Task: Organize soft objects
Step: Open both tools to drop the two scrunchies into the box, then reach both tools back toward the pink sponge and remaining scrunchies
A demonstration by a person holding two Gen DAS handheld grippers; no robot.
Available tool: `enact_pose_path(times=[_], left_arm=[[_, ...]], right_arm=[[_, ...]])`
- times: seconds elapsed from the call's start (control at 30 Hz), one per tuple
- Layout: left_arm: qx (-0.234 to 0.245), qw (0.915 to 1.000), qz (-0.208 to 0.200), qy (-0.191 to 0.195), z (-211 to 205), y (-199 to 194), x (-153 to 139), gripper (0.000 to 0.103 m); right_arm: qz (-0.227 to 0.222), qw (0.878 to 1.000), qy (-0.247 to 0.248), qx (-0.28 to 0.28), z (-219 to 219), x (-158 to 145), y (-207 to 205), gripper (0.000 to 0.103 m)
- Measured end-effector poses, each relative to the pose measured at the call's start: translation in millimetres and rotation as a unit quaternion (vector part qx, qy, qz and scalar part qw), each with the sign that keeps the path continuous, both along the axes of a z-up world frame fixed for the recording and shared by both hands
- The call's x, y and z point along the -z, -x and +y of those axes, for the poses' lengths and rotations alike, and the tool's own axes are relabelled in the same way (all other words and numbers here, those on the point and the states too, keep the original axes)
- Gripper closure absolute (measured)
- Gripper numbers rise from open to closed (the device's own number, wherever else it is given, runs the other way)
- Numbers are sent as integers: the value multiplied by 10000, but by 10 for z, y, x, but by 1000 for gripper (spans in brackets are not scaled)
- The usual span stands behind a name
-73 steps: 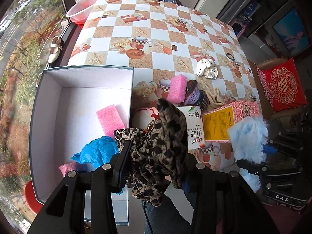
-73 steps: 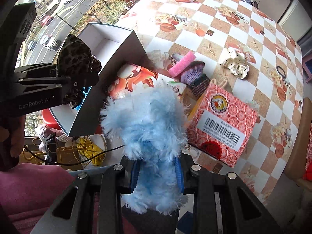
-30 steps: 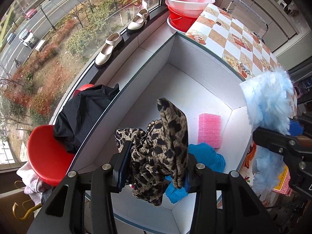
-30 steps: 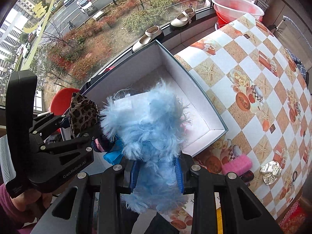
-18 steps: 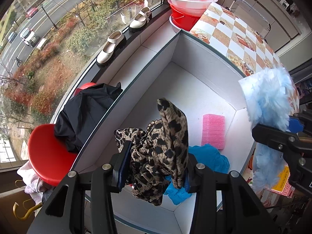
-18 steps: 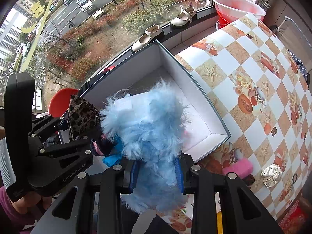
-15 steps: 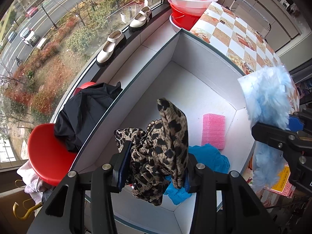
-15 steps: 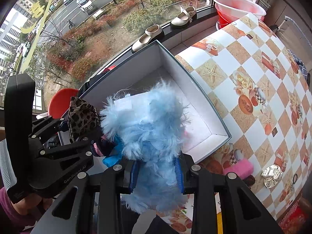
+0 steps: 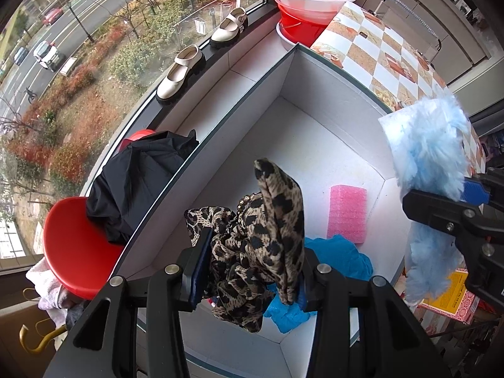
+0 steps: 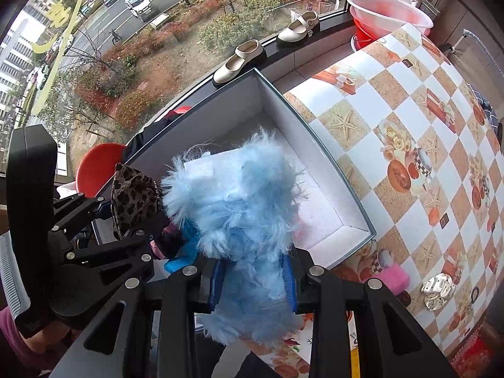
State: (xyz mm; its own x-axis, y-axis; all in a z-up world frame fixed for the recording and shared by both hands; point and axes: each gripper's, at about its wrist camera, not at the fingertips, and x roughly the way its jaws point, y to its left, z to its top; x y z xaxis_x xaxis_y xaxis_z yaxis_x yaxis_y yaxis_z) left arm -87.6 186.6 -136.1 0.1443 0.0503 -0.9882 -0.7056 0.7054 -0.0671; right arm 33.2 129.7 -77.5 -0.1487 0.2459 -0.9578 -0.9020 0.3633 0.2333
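Observation:
My left gripper (image 9: 249, 271) is shut on a leopard-print fabric piece (image 9: 261, 236) and hangs over the near end of an open white box (image 9: 312, 151). Inside the box lie a pink sponge (image 9: 348, 214) and a crumpled blue cloth (image 9: 340, 261). My right gripper (image 10: 253, 278) is shut on a fluffy light-blue plush (image 10: 239, 214), held above the box's right wall (image 10: 334, 176). In the left wrist view that plush (image 9: 431, 157) shows at the right edge. The right wrist view has the left gripper (image 10: 126, 220) with the leopard fabric (image 10: 134, 200) at its left.
The box sits at the edge of a checkered table (image 10: 409, 110) beside a windowsill with two cream shoes (image 9: 201, 53) and a red basin (image 9: 302, 15). Left of the box stands a red stool (image 9: 75, 249) with black cloth (image 9: 138, 182). A pink sponge (image 10: 393, 278) and white scrunchie (image 10: 438, 288) lie on the table.
Since 2.4 s ago both grippers swung from over the table to above the box. Over the last second they have held almost still, each grip unchanged.

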Motion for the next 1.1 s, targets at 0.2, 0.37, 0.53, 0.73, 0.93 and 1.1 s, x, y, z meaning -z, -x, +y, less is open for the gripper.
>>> enact_pose_path(times=[0.2,0.37,0.53,0.73,0.93,1.1], left_arm=[[-168,9998,-85,-90,-5,40,-46,56],[-444,9989,-147,-26,-4,151,-24,55],[-638,9978,-168,-38,-28,241,-21,30],[-768,9957,-438,262,-64,337,-16,18],[-717,9944,-659,415,-113,321,-88,0],[-722,9915,-894,606,-109,301,-166,0]], right_arm=[[-7,10000,32,-69,75,36,4,71],[-123,9991,227,-343,152,136,42,71],[-131,9982,362,-460,213,219,38,70],[-169,9979,458,-423,225,246,-11,24],[-35,9979,572,-286,161,261,-61,0],[185,9981,575,-93,61,219,-113,0]])
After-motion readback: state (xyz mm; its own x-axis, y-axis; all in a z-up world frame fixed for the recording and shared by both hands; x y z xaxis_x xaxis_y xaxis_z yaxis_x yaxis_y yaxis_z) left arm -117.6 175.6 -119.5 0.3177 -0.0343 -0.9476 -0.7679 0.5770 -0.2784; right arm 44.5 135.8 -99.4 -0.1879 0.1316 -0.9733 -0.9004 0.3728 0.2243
